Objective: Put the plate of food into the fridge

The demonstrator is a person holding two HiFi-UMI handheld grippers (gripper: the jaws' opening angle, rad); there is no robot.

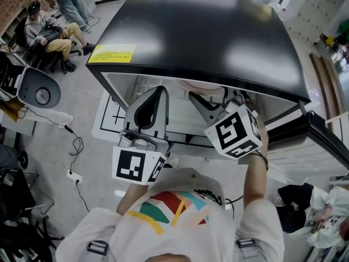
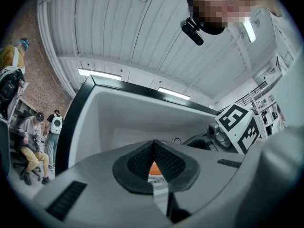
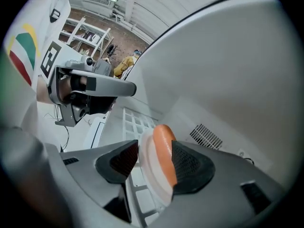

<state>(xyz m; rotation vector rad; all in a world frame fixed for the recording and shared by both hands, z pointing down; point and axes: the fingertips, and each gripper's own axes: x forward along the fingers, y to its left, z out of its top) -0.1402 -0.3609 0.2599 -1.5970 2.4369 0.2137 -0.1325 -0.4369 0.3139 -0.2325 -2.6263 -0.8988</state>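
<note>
White plate point(image 3: 148, 170) with sausage point(image 3: 163, 148) inside fridge point(image 1: 207, 31), above wire shelf point(image 3: 132, 121), between wide-spread jaws of right claw point(image 3: 154, 160), pads apparently clear; left claw point(image 2: 153, 163) closed, empty. Placement seemingly near done; withdrawal remains

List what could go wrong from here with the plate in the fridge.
1. The plate stands between the open jaws of the right gripper; a crooked pull-back could snag its rim and drag it out.
2. The sausage lies right beside one pad and might get knocked off.
3. The left gripper is close by at the fridge opening; the two could bump.
</note>
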